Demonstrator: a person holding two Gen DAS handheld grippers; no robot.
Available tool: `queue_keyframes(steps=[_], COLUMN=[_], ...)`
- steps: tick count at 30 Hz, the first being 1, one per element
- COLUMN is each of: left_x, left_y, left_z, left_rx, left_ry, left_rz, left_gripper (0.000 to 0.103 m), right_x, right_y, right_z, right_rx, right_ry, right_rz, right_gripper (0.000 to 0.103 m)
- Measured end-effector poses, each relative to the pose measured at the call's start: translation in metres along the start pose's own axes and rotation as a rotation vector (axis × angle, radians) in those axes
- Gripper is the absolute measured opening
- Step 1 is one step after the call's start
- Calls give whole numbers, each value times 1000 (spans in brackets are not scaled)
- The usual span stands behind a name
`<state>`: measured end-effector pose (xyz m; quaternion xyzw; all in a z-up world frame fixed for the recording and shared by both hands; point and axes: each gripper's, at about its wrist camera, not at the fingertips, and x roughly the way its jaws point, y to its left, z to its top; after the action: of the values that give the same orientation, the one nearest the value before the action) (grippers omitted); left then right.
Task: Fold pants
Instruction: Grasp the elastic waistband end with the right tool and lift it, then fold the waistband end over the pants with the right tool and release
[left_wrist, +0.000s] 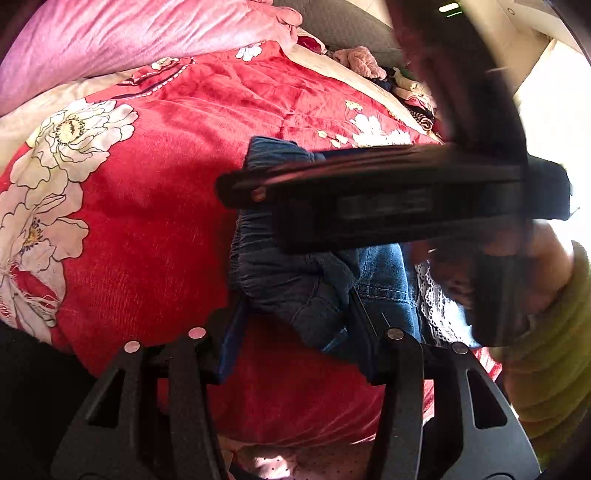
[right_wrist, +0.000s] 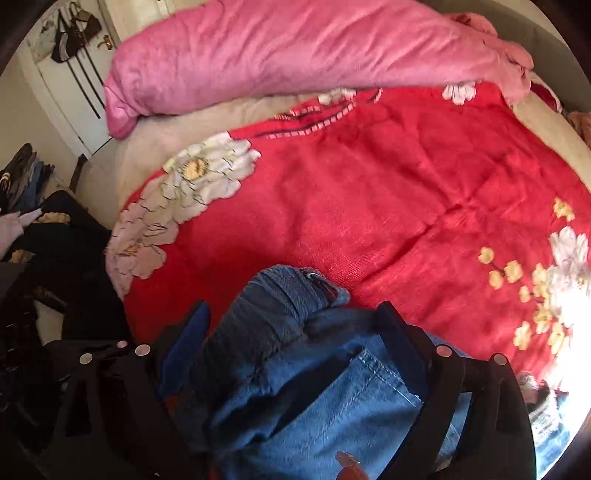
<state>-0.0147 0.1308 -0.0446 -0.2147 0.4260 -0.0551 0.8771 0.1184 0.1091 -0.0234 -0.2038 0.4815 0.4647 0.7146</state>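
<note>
blue denim, soft and bunched, fills the space ahead of both tools: the pants (right_wrist: 295, 369) lie crumpled on the bed's red blanket (right_wrist: 406, 203), a plush, short-piled cloth printed with large white flowers. the left hand-held gripper (left_wrist: 295, 332) stands wide open, its black fingers either side of a rumpled fold of the darker, gathered waistband part, with cloth between them but not pinched. just beyond it, the right hand-held gripper (left_wrist: 369, 199) crosses the left wrist view as a long, blurred black bar above the pants. in its own view the right hand-held gripper (right_wrist: 291, 339) is also spread wide, with a thick roll of ribbed denim and a lighter stitched panel lying between its fingers. far ahead of both, a pink velvety quilt (right_wrist: 277, 48) lies in a long rounded heap.
</note>
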Motion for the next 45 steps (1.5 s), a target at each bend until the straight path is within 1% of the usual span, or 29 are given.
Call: queue_keyframes(steps=[1, 4, 5, 9, 10, 12, 15, 18, 19, 20, 21, 22, 23, 24, 25, 28, 30, 31, 33, 34, 35, 36, 37, 38, 39, 40, 42, 43, 45], left_x=[1, -3, -4, -10, -10, -8, -3, 10, 14, 18, 19, 20, 20, 19, 18, 15, 19, 22, 31, 34, 39, 43, 46, 48, 48, 46, 39, 33, 27], left_y=[0, 2, 2, 2, 0, -5, -18, -37, -45, -54, -63, -73, -80, -88, -96, -126, -150, -166, -192, -202, -213, -219, -221, -222, -221, -218, -211, -206, -201], left_z=[0, 1, 2, 7, 7, 11, 17, 24, 25, 26, 27, 28, 29, 30, 30, 29, 22, 17, 4, -5, -17, -27, -37, -46, -52, -56, -55, -53, -40], left_rx=[-2, -19, -24, -55, -57, -53, -45, -41, -32, -19, -3, 17, 26, 35, 46, 139, 228, 290, 424, 496, 571, 619, 655, 684, 701, 704, 672, 654, 631], left_ry=[1, -9, -15, -28, -27, -16, -11, 31, 44, 55, 55, 55, 46, 36, 29, 7, 1, 3, 14, 31, 64, 97, 126, 134, 133, 131, 123, 107, 67], left_rz=[1, -4, -10, -65, -82, -107, -175, -275, -298, -304, -295, -289, -282, -284, -288, -273, -248, -233, -181, -158, -144, -134, -118, -92, -66, -62, -82, -87, -71], left_gripper=[42, 49, 55, 74, 75, 84, 91, 91, 91, 86, 77, 72, 63, 59, 59, 59, 56, 55, 49, 48, 48, 48, 48, 48, 48, 48, 48, 48, 49], right_x=[4, -3, -10, -50, -61, -86, -114, -139, -146, -155, -162, -169, -175, -183, -189, -204, -210, -211, -215, -216, -215, -215, -213, -211, -210, -209, -203, -197, -188], right_y=[-3, -15, -18, -31, -35, -44, -61, -77, -82, -88, -95, -100, -105, -111, -116, -129, -139, -144, -154, -159, -163, -167, -171, -173, -174, -175, -176, -175, -177], right_z=[-1, -6, -9, -22, -25, -35, -46, -61, -65, -71, -76, -82, -88, -96, -102, -124, -140, -148, -164, -170, -175, -180, -183, -186, -188, -190, -191, -191, -191], right_rx=[13, 91, 103, 146, 155, 171, 197, 219, 229, 241, 254, 264, 274, 281, 288, 324, 365, 384, 428, 449, 467, 486, 502, 510, 511, 512, 522, 533, 554], right_ry=[-3, -46, -67, -159, -183, -232, -289, -342, -360, -378, -396, -407, -412, -418, -426, -453, -467, -473, -477, -476, -471, -460, -446, -428, -418, -409, -387, -373, -340], right_rz=[-13, 71, 93, 188, 208, 244, 281, 282, 281, 281, 276, 262, 241, 230, 221, 182, 156, 146, 126, 118, 117, 115, 121, 126, 121, 115, 118, 117, 129], right_gripper=[58, 42, 37, 34, 34, 33, 33, 33, 24, 22, 22, 22, 22, 22, 22, 24, 24, 25, 25, 27, 33, 37, 53, 63, 64, 65, 78, 87, 90])
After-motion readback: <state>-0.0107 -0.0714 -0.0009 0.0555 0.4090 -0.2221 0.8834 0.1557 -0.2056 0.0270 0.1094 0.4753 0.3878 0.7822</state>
